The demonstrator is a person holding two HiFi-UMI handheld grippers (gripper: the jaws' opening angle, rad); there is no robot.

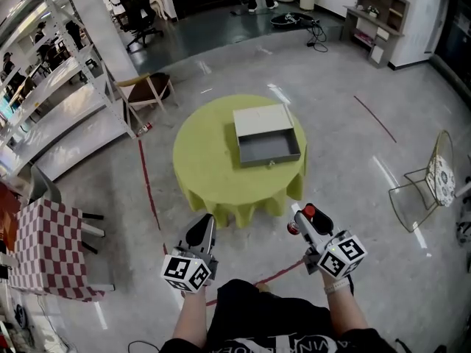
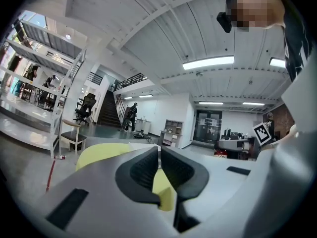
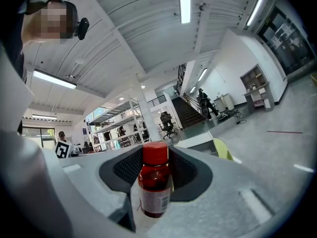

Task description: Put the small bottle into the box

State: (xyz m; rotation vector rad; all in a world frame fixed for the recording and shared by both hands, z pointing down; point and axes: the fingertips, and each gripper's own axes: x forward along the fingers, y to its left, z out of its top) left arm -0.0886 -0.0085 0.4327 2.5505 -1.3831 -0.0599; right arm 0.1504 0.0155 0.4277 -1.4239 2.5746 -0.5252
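Note:
A small red bottle point(image 3: 154, 180) with a red cap and a white label stands upright between the pads of my right gripper point(image 3: 155, 168), which is shut on it. In the head view the bottle point(image 1: 308, 213) shows at the tip of the right gripper point(image 1: 302, 218), short of the table's near edge. The box point(image 1: 266, 135) is a grey open tray with its pale lid laid back, on the round yellow-green table point(image 1: 206, 168). My left gripper point(image 1: 202, 234) is shut and empty; its pads point(image 2: 144, 168) meet with nothing between them.
A red tape line point(image 1: 148, 190) runs on the floor left of the table. A checked red-and-white table point(image 1: 50, 252) stands at the left, a wire chair point(image 1: 430, 186) at the right, a wooden chair point(image 1: 147, 90) and white shelving point(image 1: 55, 101) behind.

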